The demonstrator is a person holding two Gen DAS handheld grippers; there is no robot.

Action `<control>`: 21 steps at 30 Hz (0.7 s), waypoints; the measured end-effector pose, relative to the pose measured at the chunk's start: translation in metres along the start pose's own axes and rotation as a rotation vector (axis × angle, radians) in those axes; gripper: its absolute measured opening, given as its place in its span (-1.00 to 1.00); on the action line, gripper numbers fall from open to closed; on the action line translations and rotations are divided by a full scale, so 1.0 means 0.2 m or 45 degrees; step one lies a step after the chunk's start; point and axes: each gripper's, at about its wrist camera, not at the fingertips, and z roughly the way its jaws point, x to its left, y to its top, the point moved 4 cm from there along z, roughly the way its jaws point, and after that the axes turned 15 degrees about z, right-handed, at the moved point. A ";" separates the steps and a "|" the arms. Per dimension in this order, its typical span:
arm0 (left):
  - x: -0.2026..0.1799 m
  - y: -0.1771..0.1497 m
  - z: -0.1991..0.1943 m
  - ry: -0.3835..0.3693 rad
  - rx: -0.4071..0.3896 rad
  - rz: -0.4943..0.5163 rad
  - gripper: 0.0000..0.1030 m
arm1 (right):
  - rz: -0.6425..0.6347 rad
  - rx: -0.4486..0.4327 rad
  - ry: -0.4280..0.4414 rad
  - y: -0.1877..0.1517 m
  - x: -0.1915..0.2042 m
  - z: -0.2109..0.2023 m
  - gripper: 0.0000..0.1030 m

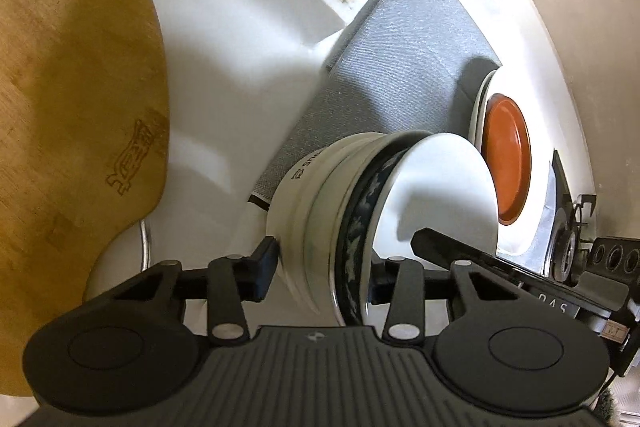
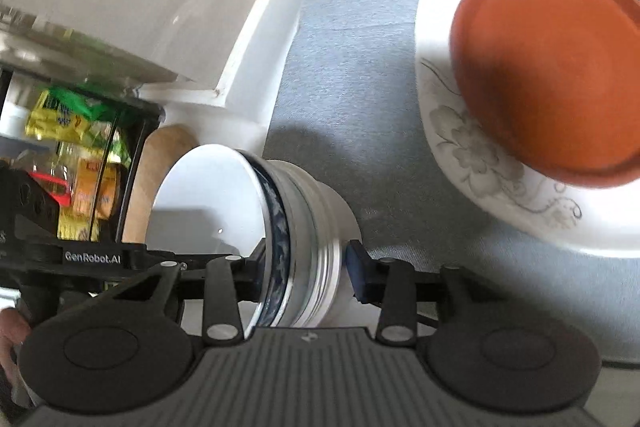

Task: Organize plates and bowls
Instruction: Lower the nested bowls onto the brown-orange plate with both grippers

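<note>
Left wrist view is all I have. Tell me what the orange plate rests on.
Observer: The orange plate lies on a white plate with grey flowers printed on its rim.
Operator: Describe the right gripper's hold.
Observer: The right gripper clamps the bowl stack, one finger inside the top bowl and the other against the base.
Operator: Report what lies past the bowls' open side.
Observer: Yellow and green snack packets, blurred.
</note>
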 end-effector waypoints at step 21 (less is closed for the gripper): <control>-0.20 0.01 -0.07 0.098 0.029 0.071 -0.14 | 0.057 -0.102 -0.017 -0.05 0.02 -0.20 -0.27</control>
